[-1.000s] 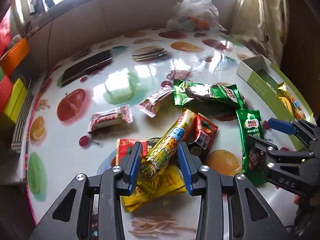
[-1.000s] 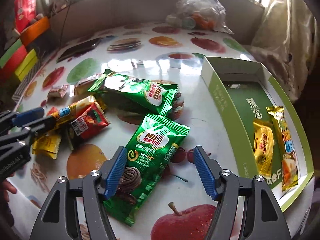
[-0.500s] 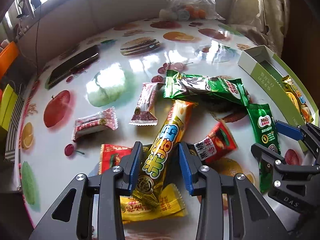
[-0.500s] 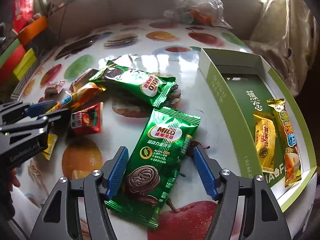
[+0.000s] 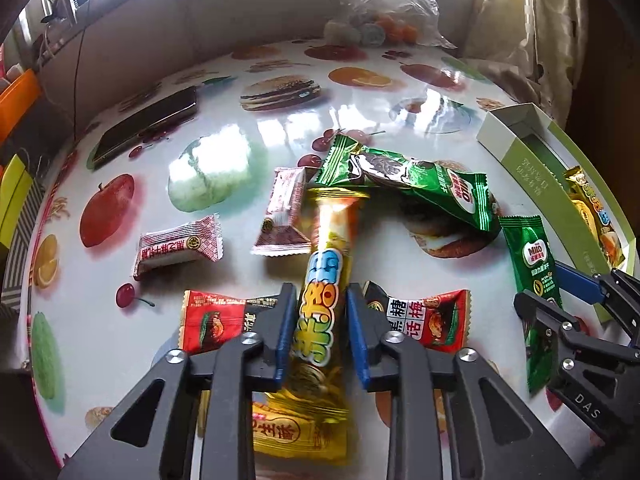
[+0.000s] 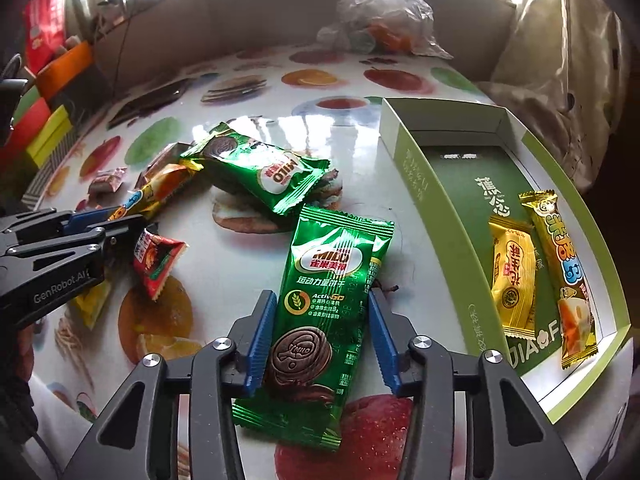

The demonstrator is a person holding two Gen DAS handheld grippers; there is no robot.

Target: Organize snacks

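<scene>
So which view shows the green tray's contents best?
The right wrist view: the green tray lies open, with two yellow snack packs side by side inside. The left wrist view catches only the tray's near wall and a sliver of the packs at the frame edge.

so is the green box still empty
No, the green box already holds two snacks, a yellow packet and a long yellow bar, lying side by side.

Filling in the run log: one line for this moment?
left gripper: shut on yellow snack stick | right gripper: straddling Milo packet, contact unclear | green box: two snacks inside
</scene>
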